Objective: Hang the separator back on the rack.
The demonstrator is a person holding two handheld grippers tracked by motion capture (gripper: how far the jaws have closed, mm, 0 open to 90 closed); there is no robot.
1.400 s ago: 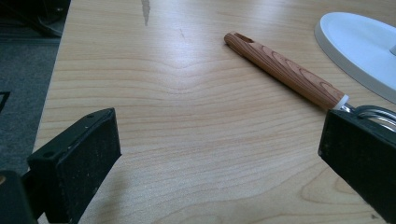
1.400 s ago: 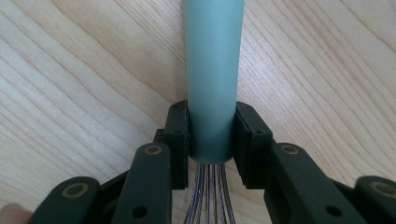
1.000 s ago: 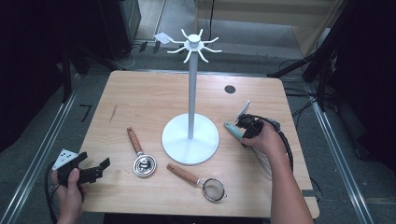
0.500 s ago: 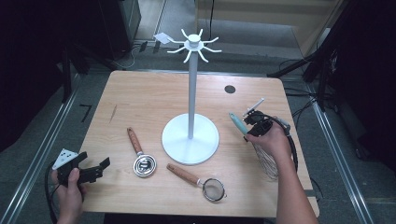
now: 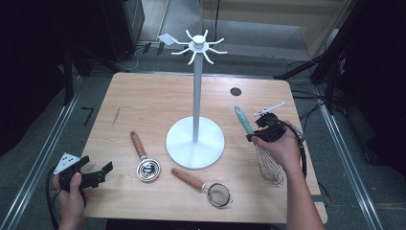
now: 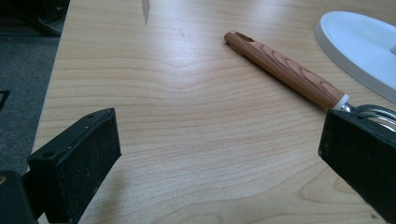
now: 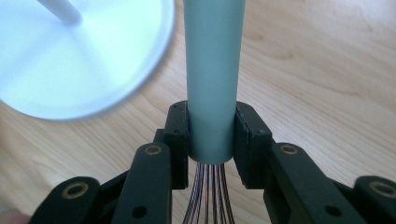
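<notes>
A whisk with a teal handle and wire loops is held above the table's right side, handle pointing up and to the left. My right gripper is shut on the whisk handle, both pads pressing its lower end, wires hanging toward the camera. A white hook stand rises from its round base mid-table. My left gripper is open at the front left corner, jaws wide apart over bare wood.
A wooden-handled coil utensil lies left of the stand base; its handle shows ahead of the left gripper. A wooden-handled strainer lies near the front edge. A dark round hole marks the table's back right.
My right gripper has lifted the whisk off the table and swung its handle upward. The left gripper has stayed put.
</notes>
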